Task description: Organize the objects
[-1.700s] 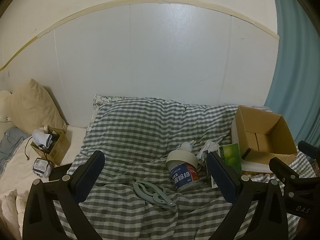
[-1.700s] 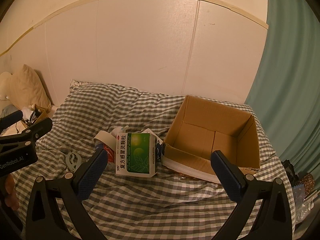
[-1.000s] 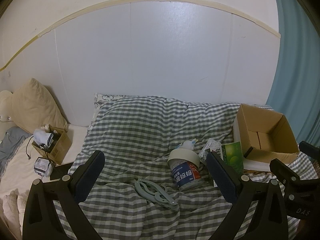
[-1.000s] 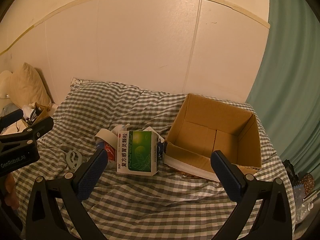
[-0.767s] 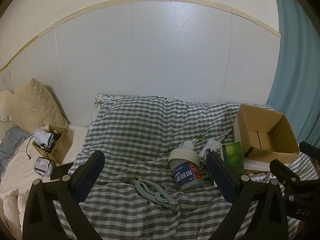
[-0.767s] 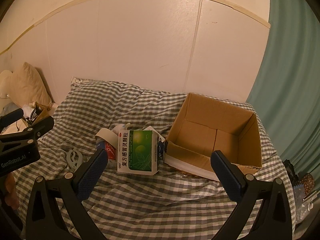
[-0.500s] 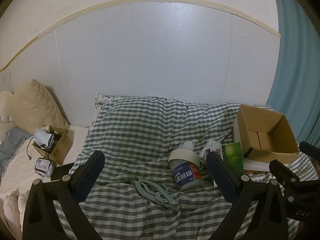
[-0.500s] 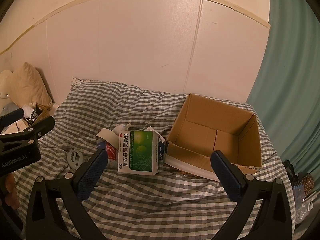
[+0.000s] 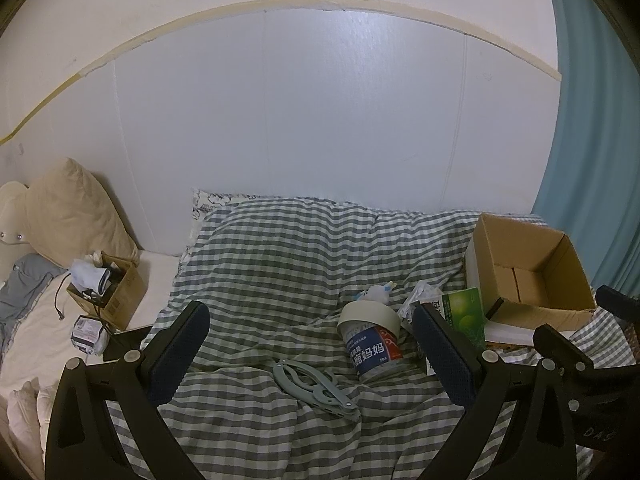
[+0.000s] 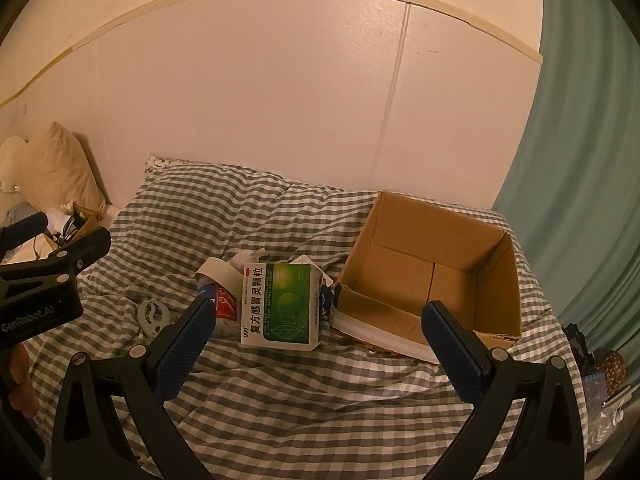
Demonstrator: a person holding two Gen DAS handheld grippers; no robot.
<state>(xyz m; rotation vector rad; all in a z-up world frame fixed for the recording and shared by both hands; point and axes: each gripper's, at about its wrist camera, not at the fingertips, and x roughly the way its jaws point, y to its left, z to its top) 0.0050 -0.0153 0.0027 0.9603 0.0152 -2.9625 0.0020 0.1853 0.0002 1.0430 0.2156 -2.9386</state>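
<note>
On a grey-checked bedspread [image 9: 280, 264] lie a jar with a blue label [image 9: 370, 346] capped by a roll of tape [image 9: 368, 314], a pale green folding hanger [image 9: 316, 384], crumpled paper [image 9: 418, 300] and a green-and-white medicine box [image 10: 280, 306] [image 9: 464, 316]. An open, empty cardboard box [image 10: 432, 272] [image 9: 528, 276] sits at the right. My left gripper [image 9: 312, 350] is open above the hanger, holding nothing. My right gripper [image 10: 316, 344] is open, hovering in front of the medicine box and cardboard box. The left gripper [image 10: 48, 280] shows at the left edge of the right wrist view.
A beige pillow [image 9: 68, 208] and a small cardboard box of clutter [image 9: 108, 288] lie at the left on a white sheet. A white wall runs behind the bed. A teal curtain [image 10: 580, 200] hangs at the right, with bags [image 10: 600, 376] on the floor beside it.
Both grippers have drifted only slightly; the views rose a touch. Nothing was taken hold of or moved on the bed.
</note>
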